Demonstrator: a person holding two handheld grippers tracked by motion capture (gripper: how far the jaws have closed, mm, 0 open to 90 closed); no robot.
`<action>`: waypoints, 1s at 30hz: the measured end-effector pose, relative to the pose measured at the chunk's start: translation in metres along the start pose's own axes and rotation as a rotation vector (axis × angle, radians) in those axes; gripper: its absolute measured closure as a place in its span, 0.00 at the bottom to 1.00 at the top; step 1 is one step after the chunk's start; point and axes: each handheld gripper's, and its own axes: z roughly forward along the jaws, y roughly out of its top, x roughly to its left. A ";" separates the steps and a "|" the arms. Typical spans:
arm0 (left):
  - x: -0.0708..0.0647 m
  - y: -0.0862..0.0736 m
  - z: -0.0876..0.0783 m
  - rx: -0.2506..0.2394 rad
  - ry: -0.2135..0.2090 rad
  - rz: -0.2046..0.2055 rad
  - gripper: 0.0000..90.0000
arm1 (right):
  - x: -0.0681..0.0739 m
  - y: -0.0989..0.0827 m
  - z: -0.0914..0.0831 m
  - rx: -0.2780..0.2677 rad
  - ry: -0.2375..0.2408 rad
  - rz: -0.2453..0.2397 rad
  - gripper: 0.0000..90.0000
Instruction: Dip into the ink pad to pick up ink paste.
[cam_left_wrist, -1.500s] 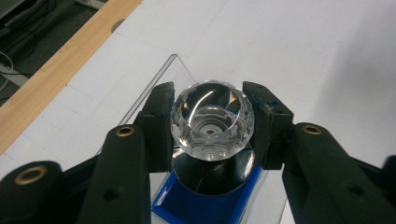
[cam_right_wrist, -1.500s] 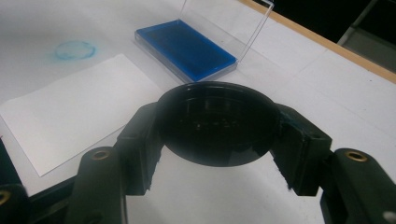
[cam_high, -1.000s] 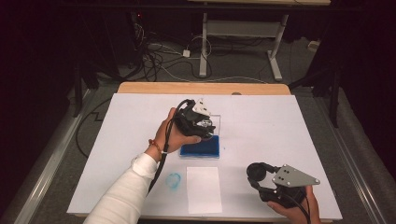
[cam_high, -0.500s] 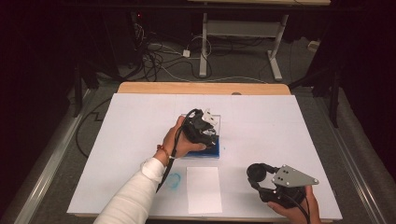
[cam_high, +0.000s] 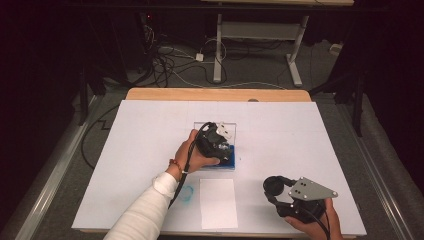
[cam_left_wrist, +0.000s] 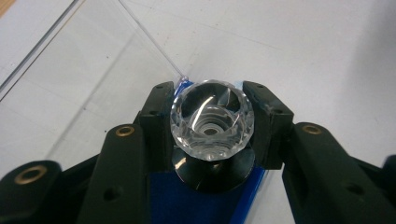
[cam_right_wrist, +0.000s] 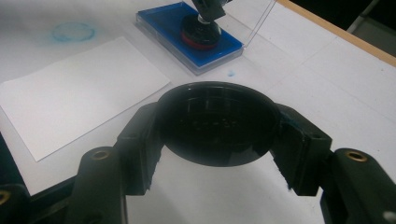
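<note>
The left claw (cam_high: 220, 145) lowered the stamp (cam_left_wrist: 212, 120) onto the ink pad (cam_high: 231, 161).

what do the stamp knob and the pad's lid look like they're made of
Knob: clear faceted glass or acrylic, glossy, with bright cut-edge glints. Lid: thin clear plastic, likely; the table shows through, only its edges catching light.

One fixed camera above the table and two close cameras carried on the grippers.

The white table (cam_high: 150, 150) is seen whole from above in the high view, looking forward and down. The left gripper view is taken very near, looking steeply down between its jaws onto the blue ink pad (cam_left_wrist: 196, 205). The right gripper view is held low, facing across the table; the ink pad (cam_right_wrist: 187, 28) and the paper sheet (cam_right_wrist: 79, 88) are shared with the high view.
</note>
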 end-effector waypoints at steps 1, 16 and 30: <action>0.000 0.000 0.000 -0.001 0.000 0.002 0.60 | 0.000 0.000 0.000 0.000 -0.001 0.000 0.43; 0.003 -0.017 -0.001 -0.062 -0.021 -0.021 0.60 | 0.003 0.001 0.002 0.007 0.003 -0.007 0.43; 0.003 -0.020 -0.001 -0.072 -0.020 -0.026 0.60 | 0.002 0.000 0.001 0.007 0.004 0.003 0.43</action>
